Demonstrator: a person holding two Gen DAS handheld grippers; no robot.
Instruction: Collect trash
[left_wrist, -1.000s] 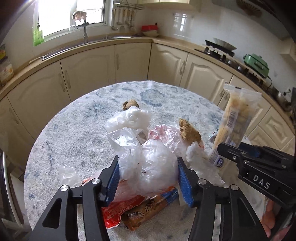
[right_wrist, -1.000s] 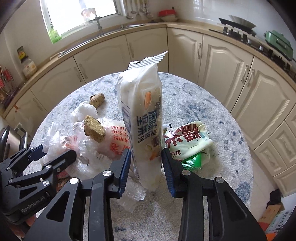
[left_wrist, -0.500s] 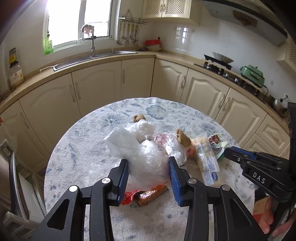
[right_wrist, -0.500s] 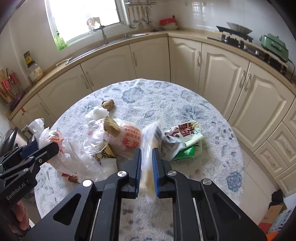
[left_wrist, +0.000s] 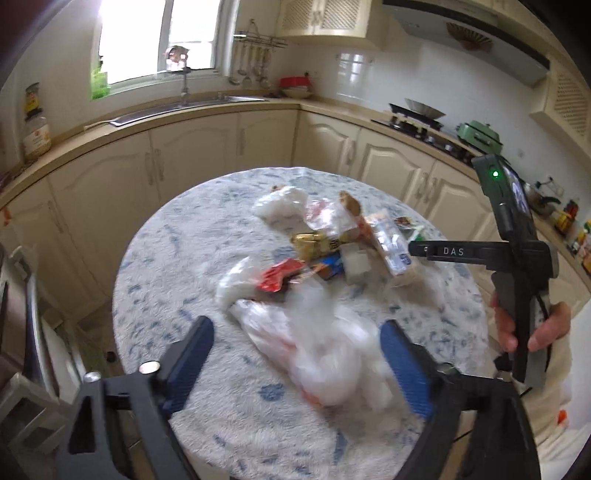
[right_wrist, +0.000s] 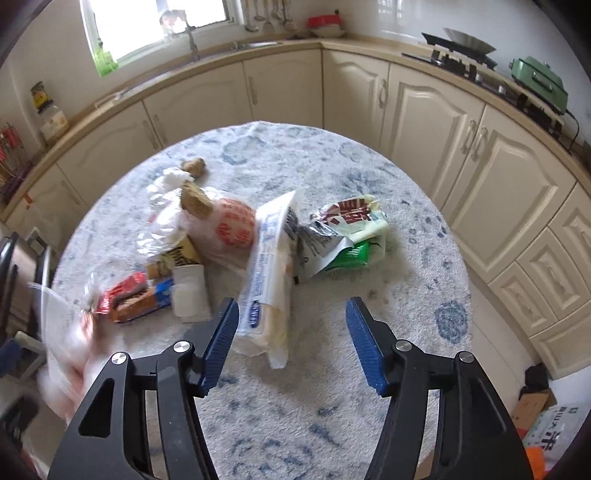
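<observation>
Here the crumpled plastic bag (left_wrist: 325, 354) blurs white — both grippers' fingers (left_wrist: 192, 350) (right_wrist: 221, 343) spread, gripping nothing.

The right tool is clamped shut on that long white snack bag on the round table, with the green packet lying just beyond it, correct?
Not quite: the right tool is open, its blue fingers spread wide and gripping nothing. The right wrist view shows the long white snack bag lying loose on the round table, beside the left finger. The green packet does lie just beyond it.
</observation>
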